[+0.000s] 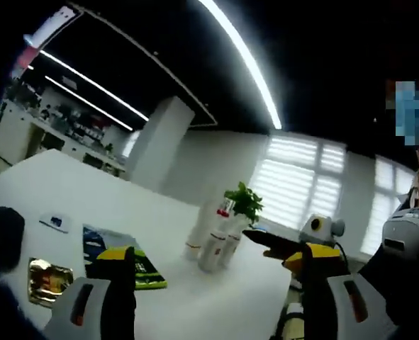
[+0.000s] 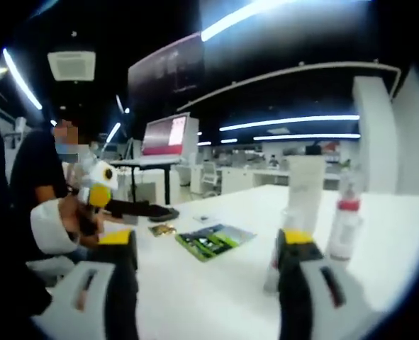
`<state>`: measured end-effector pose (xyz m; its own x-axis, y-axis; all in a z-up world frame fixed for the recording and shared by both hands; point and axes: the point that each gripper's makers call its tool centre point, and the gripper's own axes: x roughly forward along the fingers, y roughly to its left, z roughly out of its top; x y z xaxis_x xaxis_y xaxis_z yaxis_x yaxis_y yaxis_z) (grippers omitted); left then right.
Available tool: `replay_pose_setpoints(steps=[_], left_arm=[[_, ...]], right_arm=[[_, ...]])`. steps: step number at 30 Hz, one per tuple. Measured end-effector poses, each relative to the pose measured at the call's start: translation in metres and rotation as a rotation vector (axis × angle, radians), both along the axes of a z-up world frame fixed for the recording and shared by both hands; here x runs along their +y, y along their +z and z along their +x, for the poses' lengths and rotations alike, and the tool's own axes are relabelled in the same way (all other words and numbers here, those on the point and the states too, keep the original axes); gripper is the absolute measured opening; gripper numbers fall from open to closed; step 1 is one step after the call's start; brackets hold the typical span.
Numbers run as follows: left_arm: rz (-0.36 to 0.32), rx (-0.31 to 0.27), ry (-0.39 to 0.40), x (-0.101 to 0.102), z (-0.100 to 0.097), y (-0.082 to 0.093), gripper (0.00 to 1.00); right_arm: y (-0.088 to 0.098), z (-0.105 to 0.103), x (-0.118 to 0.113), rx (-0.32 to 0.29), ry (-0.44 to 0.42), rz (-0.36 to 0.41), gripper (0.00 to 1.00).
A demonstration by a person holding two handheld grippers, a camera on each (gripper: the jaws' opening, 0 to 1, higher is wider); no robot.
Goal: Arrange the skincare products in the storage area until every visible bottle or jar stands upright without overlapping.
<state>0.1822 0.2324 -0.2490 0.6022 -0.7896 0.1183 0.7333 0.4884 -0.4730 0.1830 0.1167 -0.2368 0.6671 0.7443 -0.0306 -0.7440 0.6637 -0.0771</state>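
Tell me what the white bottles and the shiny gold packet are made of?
The white bottles look like smooth plastic, opaque with a soft sheen, though I can't be sure. The gold packet looks like foil: it glints and mirrors the light.

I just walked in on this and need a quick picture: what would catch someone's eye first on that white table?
A cluster of white bottles stands upright near the far edge of the white table, with a green plant behind them. Nearer, a green and blue booklet lies flat beside a shiny gold packet. In the right gripper view a tall white bottle and a red-collared bottle rise just beyond the open jaws of the right gripper.
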Motion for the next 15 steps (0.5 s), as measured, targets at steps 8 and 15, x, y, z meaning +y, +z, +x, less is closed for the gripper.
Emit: replay_pose_setpoints(steps=[8, 15], left_arm=[[0.133, 0.028, 0.060, 0.017, 0.014, -0.013, 1.00], [0.125, 0.048, 0.085, 0.029, 0.027, -0.015, 1.00]], right_arm=[[-0.006, 0.005, 0.011, 0.034, 0.039, 0.001, 0.94], [-0.007, 0.011, 0.014, 0.047, 0.035, -0.010, 0.99]])
